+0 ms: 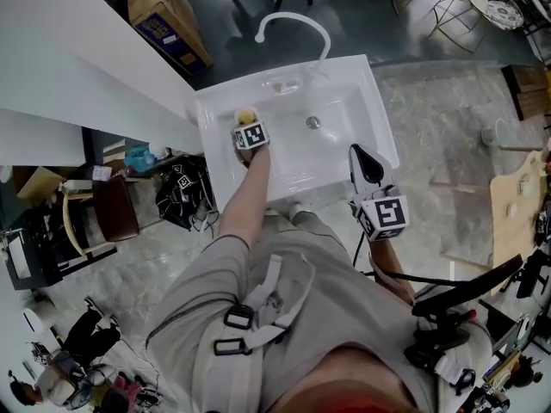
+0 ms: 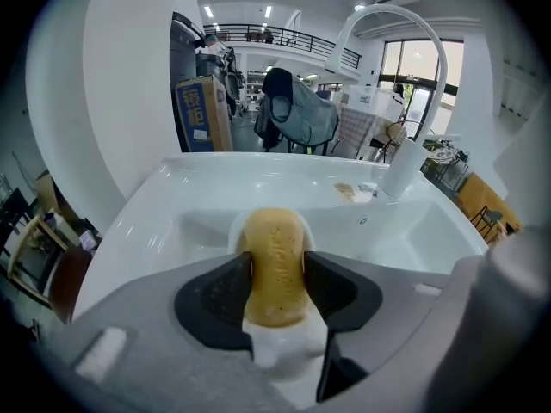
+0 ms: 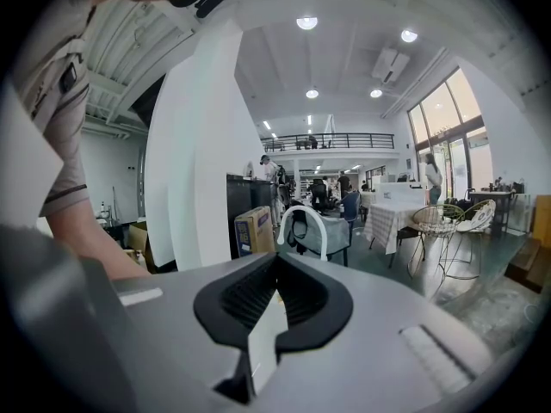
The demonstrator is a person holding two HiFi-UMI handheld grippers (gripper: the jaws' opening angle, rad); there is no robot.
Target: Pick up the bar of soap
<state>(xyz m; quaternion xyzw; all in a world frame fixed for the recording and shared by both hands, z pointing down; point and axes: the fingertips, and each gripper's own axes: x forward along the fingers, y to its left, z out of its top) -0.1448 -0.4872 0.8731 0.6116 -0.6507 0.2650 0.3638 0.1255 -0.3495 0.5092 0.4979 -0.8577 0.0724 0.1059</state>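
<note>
Soap [image 2: 275,261] clamped at the left rim of the sink [image 1: 366,89].
Left gripper [image 2: 276,269] points steeply down at the rim, and both dark pads [image 2: 225,289] press the flanks of the yellow bar, which stands on edge between them. The bar is over a shallow white hollow in the rim; whether it rests there or sits just off it is hard to call. Tap [image 1: 297,20] arches over the back of the sink, and the drain [image 1: 313,122] lies well off to the right. Right gripper [image 3: 275,265] hangs by the front right corner, jaws closed together, nothing in them.
</note>
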